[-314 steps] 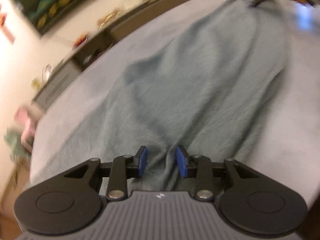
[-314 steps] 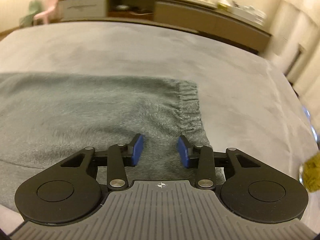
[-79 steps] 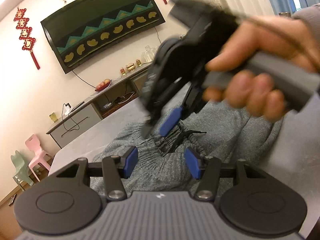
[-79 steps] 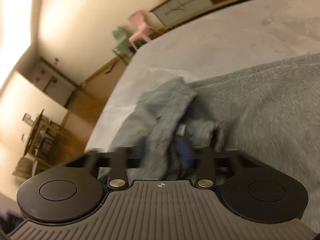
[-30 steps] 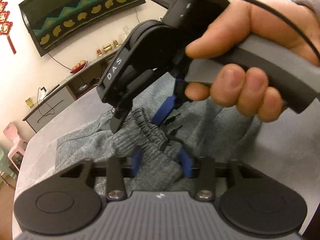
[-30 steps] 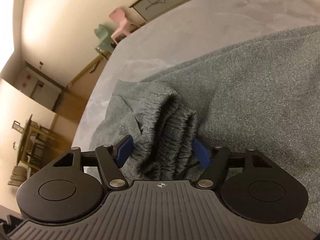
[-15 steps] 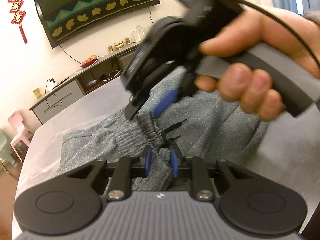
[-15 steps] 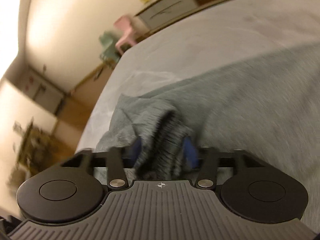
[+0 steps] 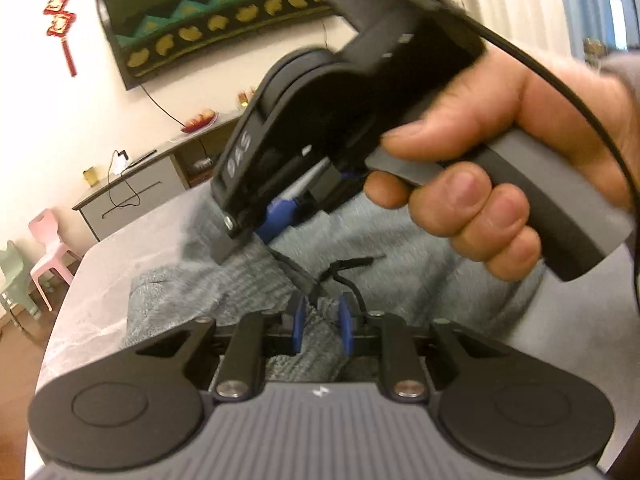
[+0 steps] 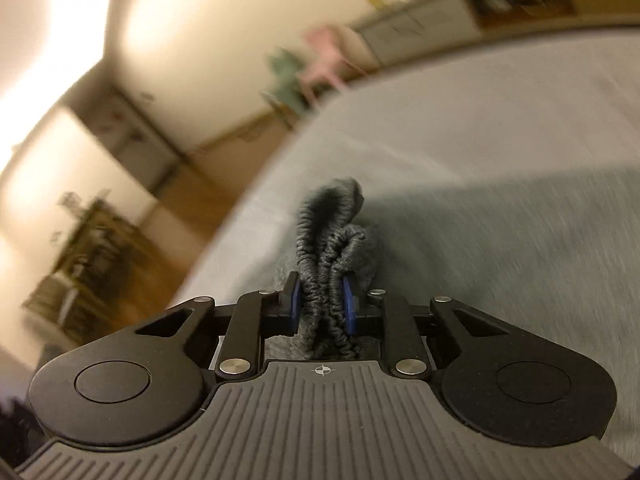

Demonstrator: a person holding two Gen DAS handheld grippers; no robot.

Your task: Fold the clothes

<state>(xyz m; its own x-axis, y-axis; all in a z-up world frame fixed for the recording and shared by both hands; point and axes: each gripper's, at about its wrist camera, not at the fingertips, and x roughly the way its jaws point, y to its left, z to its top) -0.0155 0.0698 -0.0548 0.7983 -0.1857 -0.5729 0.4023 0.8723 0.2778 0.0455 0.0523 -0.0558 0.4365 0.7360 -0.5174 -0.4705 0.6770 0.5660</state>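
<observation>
Grey bed [image 9: 120, 248] – both hand-held grippers pinch the sweatpants [image 9: 256, 284]

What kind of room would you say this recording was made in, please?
Most likely a home living room: a wall-mounted television above a long low cabinet, red hanging decorations, and small plastic chairs beside it.

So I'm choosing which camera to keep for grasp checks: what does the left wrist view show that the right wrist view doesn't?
Only the left wrist view shows the right hand, the black drawstring and the left gripper shut on fabric. Only the right wrist view shows the right gripper clamping the bunched waistband. Both show the grey garment on the grey surface.
</observation>
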